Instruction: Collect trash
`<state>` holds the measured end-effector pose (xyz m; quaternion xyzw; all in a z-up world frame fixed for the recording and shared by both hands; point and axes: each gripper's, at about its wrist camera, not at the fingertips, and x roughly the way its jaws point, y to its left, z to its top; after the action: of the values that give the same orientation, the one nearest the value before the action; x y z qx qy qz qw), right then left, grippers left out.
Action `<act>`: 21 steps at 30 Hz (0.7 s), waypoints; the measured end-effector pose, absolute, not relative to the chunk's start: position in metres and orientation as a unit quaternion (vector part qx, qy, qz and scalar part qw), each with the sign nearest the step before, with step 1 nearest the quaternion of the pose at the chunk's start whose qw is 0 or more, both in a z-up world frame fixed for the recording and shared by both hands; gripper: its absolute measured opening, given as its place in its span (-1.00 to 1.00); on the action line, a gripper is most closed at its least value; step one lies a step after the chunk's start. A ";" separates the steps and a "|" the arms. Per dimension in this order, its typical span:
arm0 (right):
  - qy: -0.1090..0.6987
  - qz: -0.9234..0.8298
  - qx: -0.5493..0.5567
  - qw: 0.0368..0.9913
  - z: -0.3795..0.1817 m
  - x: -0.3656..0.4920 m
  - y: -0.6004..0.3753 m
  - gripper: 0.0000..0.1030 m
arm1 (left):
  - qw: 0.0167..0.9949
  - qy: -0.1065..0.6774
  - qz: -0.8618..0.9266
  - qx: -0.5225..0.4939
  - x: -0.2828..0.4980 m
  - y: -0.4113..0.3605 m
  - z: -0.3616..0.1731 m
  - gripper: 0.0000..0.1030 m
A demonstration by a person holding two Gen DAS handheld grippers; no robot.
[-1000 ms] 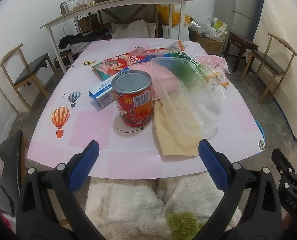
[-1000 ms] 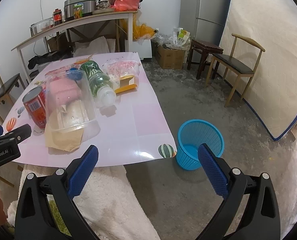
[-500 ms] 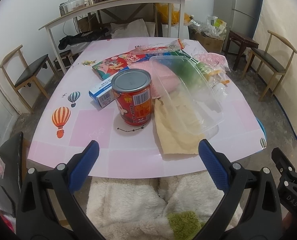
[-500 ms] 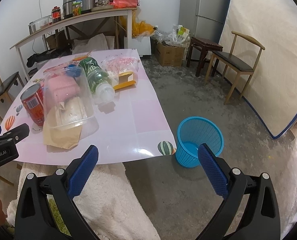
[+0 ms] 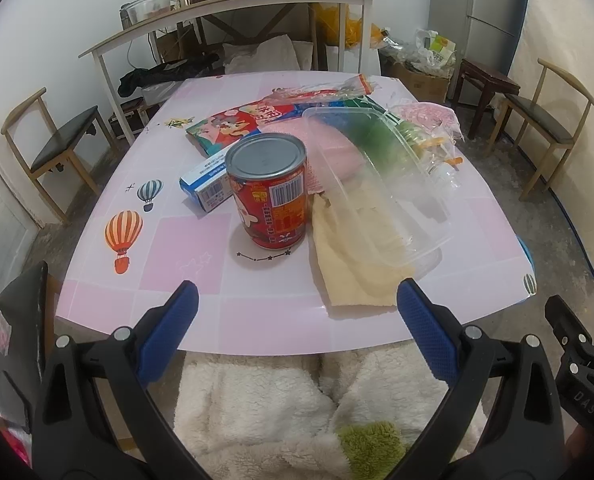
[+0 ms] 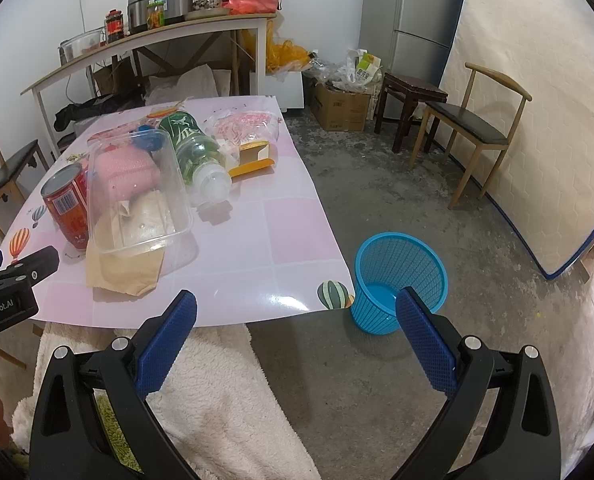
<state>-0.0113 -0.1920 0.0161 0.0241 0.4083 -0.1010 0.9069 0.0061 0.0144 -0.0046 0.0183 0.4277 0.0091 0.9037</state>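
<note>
- The left gripper (image 5: 297, 308) is hovering over the near edge of the glossy pink table (image 5: 257, 320), its blue, cross-hatched pads spread wide and gripping nothing.
- The right gripper (image 6: 297, 316) is hanging off the table's right corner, its textured blue fingers (image 6: 165, 340) likewise wide apart and empty.
- A red cylindrical tin can (image 5: 268, 196) with a dull metal lid and a barcode label is standing upright near the table's middle.
- A clear, rectangular plastic container (image 5: 377, 184) is lying tilted beside the can, resting over a limp tan paper bag (image 5: 353, 264) and a soft pink bundle (image 6: 127, 170).
- A green-labelled plastic bottle (image 6: 195, 152) is lying on its side just past the container, with a small blue-and-white carton (image 5: 207, 186) left of the can.
- A round blue mesh basket (image 6: 397, 280) is sitting on the rough concrete floor, just beside the table's corner.
- Fluffy cream fleece (image 5: 257, 408) is showing below both grippers.
</note>
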 end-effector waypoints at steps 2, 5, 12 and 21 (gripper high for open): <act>0.408 -0.101 0.024 0.907 0.016 -0.011 -0.192 0.88 | 0.903 0.428 0.009 0.018 0.006 0.014 -0.005 0.86; 0.408 -0.101 0.023 0.907 0.015 -0.011 -0.192 0.88 | 0.903 0.429 0.009 0.018 0.006 0.015 -0.005 0.86; 0.409 -0.101 0.023 0.907 0.015 -0.011 -0.192 0.88 | 0.902 0.432 0.011 0.019 0.007 0.016 -0.007 0.86; 0.411 -0.099 0.024 0.906 0.014 -0.011 -0.192 0.88 | 0.899 0.437 0.018 0.021 0.010 0.018 -0.008 0.86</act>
<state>-0.0114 -0.1918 0.0144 0.0239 0.4106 -0.0993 0.9061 0.0100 0.0176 -0.0084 0.0213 0.4371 0.0180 0.8990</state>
